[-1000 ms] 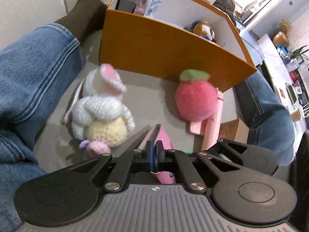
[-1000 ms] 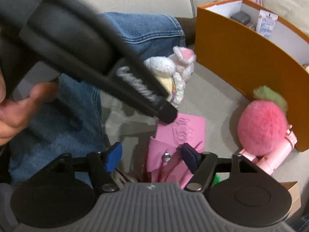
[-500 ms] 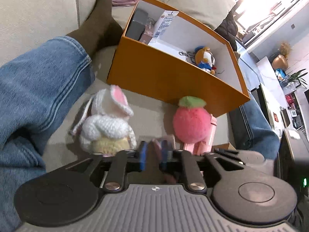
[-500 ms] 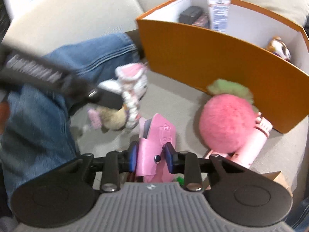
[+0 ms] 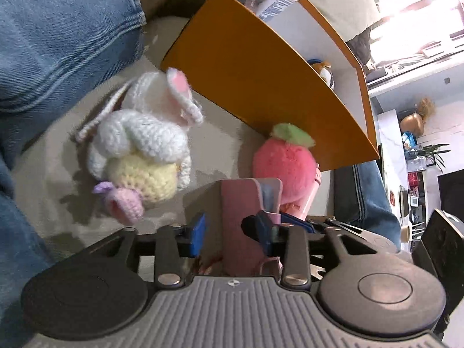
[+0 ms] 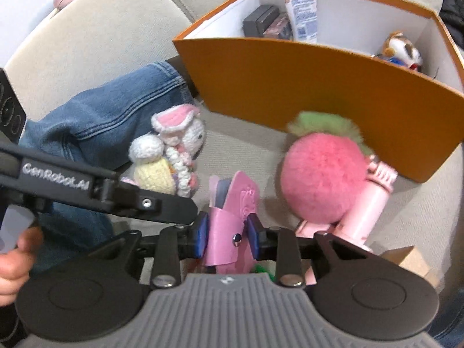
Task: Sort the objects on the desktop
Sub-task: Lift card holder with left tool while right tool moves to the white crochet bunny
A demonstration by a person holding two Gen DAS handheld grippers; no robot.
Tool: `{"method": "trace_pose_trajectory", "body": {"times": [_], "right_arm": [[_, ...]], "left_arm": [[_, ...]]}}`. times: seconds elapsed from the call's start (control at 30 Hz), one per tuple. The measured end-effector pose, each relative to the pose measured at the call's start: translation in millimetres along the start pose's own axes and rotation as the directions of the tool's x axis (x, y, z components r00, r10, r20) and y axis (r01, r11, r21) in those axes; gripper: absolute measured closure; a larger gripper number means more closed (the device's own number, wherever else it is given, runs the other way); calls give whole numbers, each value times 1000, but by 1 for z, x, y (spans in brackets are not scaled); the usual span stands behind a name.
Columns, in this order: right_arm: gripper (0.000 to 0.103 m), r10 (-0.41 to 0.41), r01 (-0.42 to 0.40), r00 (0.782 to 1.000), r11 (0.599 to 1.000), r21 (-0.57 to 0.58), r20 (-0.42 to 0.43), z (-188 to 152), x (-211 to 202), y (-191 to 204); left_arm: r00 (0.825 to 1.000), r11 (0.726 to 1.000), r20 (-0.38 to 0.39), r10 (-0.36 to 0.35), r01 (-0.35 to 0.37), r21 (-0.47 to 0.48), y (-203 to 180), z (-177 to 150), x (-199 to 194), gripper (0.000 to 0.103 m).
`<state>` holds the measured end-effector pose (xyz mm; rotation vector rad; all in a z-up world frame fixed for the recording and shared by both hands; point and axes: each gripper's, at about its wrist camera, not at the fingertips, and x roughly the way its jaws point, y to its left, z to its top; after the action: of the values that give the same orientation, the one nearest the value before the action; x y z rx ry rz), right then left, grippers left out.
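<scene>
White letters reading "GenRobot.AI" run along the black arm of the left gripper (image 6: 185,214) where it crosses the left side of the right wrist view. The only other writing is small print on a white tube (image 6: 301,14) standing in the orange box (image 6: 290,87) at the top of that frame — too small to read.

The pink wallet (image 6: 229,226) sits low in the centre of both views. It is soft pink, with a raised pattern on its flap, a metal snap on the strap and a grey-blue lining showing at the top.

The right gripper (image 6: 227,239) presses both blue pads on the wallet's sides and holds it. The left gripper's (image 5: 232,232) jaws have just been opening; the wallet (image 5: 240,211) stands between them, and the left pad is clear of it.

Behind the wallet on the beige couch (image 6: 87,29) lie a crocheted bunny (image 6: 174,159), a fluffy pink strawberry (image 6: 322,177) and a pink bottle (image 6: 365,203) — all in front of the box.
</scene>
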<state>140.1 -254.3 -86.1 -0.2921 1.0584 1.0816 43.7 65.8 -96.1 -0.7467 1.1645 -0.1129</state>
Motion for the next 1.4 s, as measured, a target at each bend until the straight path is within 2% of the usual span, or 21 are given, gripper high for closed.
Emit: {"method": "trace_pose_trajectory", "body": {"times": [0.1, 0.23, 0.33, 0.43, 0.57, 0.73, 0.87, 1.07, 1.27, 1.33, 1.4], "right_arm": [[73, -10, 10, 1000, 1000, 0, -3, -1, -4, -6], [72, 6, -6, 1000, 1000, -4, -9, -10, -11, -10], [66, 30, -29, 999, 1000, 2, -26, -18, -13, -11], [63, 52, -51, 998, 999, 14, -40, -25, -13, -10], [58, 73, -73, 996, 997, 6, -45, -30, -13, -3], [50, 93, -94, 995, 995, -32, -38, -30, -12, 9], [45, 125, -126, 992, 991, -53, -27, -30, -11, 17], [46, 155, -159, 985, 986, -53, -73, -37, -5, 21], [46, 166, -171, 982, 985, -40, -90, -42, -6, 20], [46, 167, -172, 982, 984, -44, -93, -42, -7, 19], [46, 161, -166, 983, 985, -53, -92, -41, -9, 18]], "left_arm": [[999, 999, -9, -49, 49, -17, -4, -1, 7, 46], [998, 998, -25, -63, 62, -13, -10, -6, 16, 44], [997, 997, -32, -75, 75, -6, -15, -9, 19, 43], [997, 997, -36, -65, 66, 30, -23, -13, 19, 37], [997, 996, -64, -43, 48, 81, -32, -22, 23, 37], [996, 996, -85, -15, 23, 92, -30, -30, 21, 35], [996, 997, -89, -17, 23, 69, -20, -34, 14, 33], [993, 999, -119, -20, 23, 23, -2, -40, 19, 34], [995, 998, -98, 13, -7, 62, -4, -39, 23, 51], [995, 995, -87, 56, -48, 90, -4, -40, 24, 68], [995, 994, -79, 66, -59, 97, -2, -40, 24, 74]]}}
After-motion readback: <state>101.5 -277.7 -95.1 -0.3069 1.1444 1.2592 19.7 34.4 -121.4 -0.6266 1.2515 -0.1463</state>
